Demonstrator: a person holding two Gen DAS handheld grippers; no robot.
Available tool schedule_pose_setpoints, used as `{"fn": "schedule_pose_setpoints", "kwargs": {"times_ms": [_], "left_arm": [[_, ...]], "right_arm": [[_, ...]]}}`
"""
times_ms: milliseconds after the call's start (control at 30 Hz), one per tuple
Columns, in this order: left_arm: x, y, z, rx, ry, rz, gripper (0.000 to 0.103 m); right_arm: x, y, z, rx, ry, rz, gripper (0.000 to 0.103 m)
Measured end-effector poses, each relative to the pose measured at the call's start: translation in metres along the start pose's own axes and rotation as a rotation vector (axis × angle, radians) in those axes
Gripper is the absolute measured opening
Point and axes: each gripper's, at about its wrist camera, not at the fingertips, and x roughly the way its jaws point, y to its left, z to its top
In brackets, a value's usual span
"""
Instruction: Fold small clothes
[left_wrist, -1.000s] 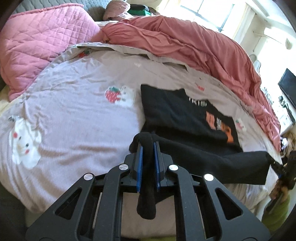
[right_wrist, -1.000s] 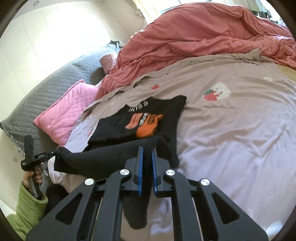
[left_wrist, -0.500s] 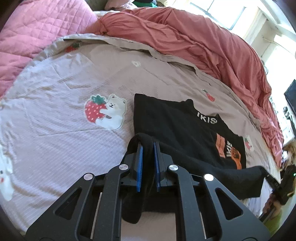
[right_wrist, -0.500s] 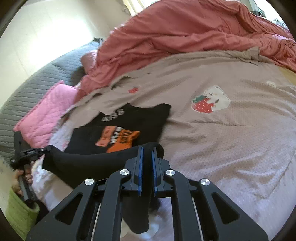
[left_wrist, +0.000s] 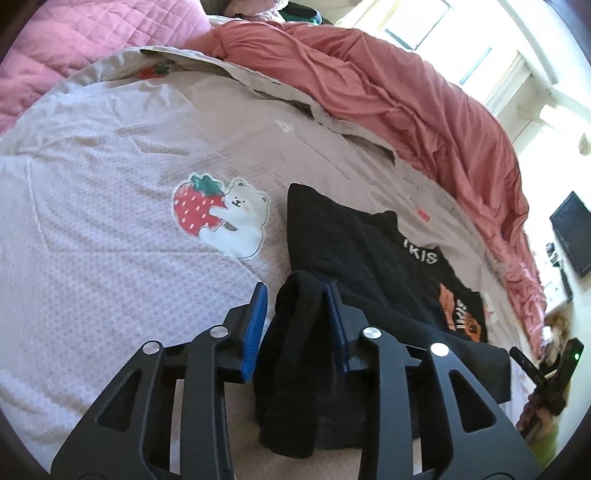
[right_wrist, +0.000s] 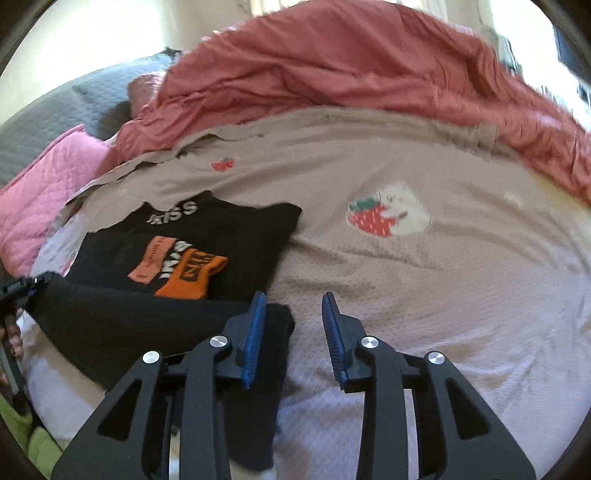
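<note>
Spreading both grippers' fingers, we had the shirt (left_wrist: 295, 354) bunched between the left (left_wrist: 295, 317) ones, beside the right (right_wrist: 291, 325).

- The left gripper (left_wrist: 295, 325) fills the lower centre of its own view, blue-padded fingers (left_wrist: 254, 328) spread apart.
- The right gripper (right_wrist: 291, 332) sits at lower centre of its view, fingers likewise parted.
- A hand (left_wrist: 535, 413) grips the right gripper's handle at the lower right edge of the left view.
</note>
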Motion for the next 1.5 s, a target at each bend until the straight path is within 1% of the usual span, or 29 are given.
{"fn": "schedule_pose_setpoints", "kwargs": {"times_ms": [33, 100, 200, 233, 267, 367, 400, 433, 467, 500, 600, 633, 700, 733, 800, 833, 867, 900, 933, 1000, 1133, 1200, 1300, 1400, 1500], "left_arm": [[-0.004, 0.000, -0.001, -0.003, -0.007, -0.003, 0.026], [-0.012, -0.001, -0.003, 0.000, -0.031, -0.003, 0.028], [-0.019, -0.008, -0.006, 0.037, -0.064, 0.037, 0.028], [-0.020, -0.010, -0.007, 0.052, -0.069, 0.052, 0.029], [-0.021, -0.011, -0.008, 0.062, -0.073, 0.060, 0.032], [-0.024, -0.011, -0.012, 0.076, -0.085, 0.082, 0.035], [-0.025, -0.011, -0.012, 0.079, -0.088, 0.091, 0.036], [-0.026, -0.010, -0.012, 0.078, -0.091, 0.095, 0.038], [-0.028, -0.008, -0.012, 0.072, -0.094, 0.094, 0.040], [-0.029, -0.006, -0.012, 0.062, -0.097, 0.087, 0.040], [-0.033, -0.002, -0.012, 0.049, -0.110, 0.084, 0.041], [-0.033, -0.002, -0.011, 0.050, -0.114, 0.088, 0.041], [-0.035, -0.001, -0.011, 0.048, -0.124, 0.093, 0.041], [-0.037, 0.000, -0.010, 0.045, -0.130, 0.089, 0.043], [-0.039, 0.000, -0.010, 0.044, -0.138, 0.088, 0.045], [-0.039, 0.000, -0.010, 0.045, -0.140, 0.090, 0.045], [-0.040, 0.000, -0.009, 0.046, -0.145, 0.093, 0.045], [-0.041, 0.000, -0.009, 0.046, -0.146, 0.091, 0.045], [-0.041, 0.000, -0.009, 0.045, -0.146, 0.088, 0.046], [-0.042, 0.000, -0.008, 0.044, -0.148, 0.083, 0.046], [-0.044, -0.003, -0.009, 0.055, -0.154, 0.079, 0.046], [-0.044, -0.005, -0.009, 0.064, -0.157, 0.077, 0.046], [-0.043, -0.006, -0.010, 0.073, -0.156, 0.085, 0.048], [-0.042, -0.005, -0.009, 0.064, -0.152, 0.081, 0.049], [-0.042, -0.003, -0.008, 0.054, -0.147, 0.069, 0.049]], "right_arm": [[-0.006, 0.009, -0.002, -0.035, -0.010, 0.010, 0.045], [-0.018, 0.031, -0.010, -0.133, -0.026, 0.023, 0.048], [-0.029, 0.070, -0.025, -0.291, -0.034, 0.083, 0.053], [-0.029, 0.087, -0.031, -0.370, -0.033, 0.097, 0.055], [-0.027, 0.098, -0.032, -0.416, -0.030, 0.099, 0.055], [-0.018, 0.128, -0.043, -0.559, -0.012, 0.103, 0.056], [-0.014, 0.135, -0.046, -0.591, -0.002, 0.112, 0.058], [-0.010, 0.144, -0.049, -0.633, 0.004, 0.114, 0.063], [-0.008, 0.149, -0.051, -0.663, 0.005, 0.111, 0.067], [-0.005, 0.155, -0.054, -0.694, 0.004, 0.103, 0.072], [0.006, 0.170, -0.066, -0.817, 0.013, 0.051, 0.078], [0.012, 0.175, -0.071, -0.862, 0.017, 0.023, 0.080], [0.024, 0.182, -0.080, -0.928, 0.027, -0.040, 0.080], [0.030, 0.184, -0.084, -0.953, 0.021, -0.058, 0.080], [0.033, 0.184, -0.083, -0.946, 0.005, -0.052, 0.077], [0.035, 0.182, -0.078, -0.918, 0.015, -0.040, 0.060], [0.037, 0.180, -0.074, -0.898, 0.029, -0.039, 0.051], [0.039, 0.178, -0.069, -0.879, 0.037, -0.040, 0.039], [0.038, 0.175, -0.062, -0.848, 0.033, -0.023, 0.033], [0.033, 0.173, -0.051, -0.796, 0.022, 0.013, 0.024], [0.027, 0.168, -0.023, -0.696, 0.024, 0.083, 0.019], [0.027, 0.166, -0.012, -0.666, 0.026, 0.109, 0.019], [0.033, 0.160, 0.012, -0.592, 0.048, 0.178, 0.018], [0.033, 0.156, 0.021, -0.556, 0.085, 0.238, 0.018], [0.033, 0.152, 0.020, -0.549, 0.117, 0.276, 0.019]]}}
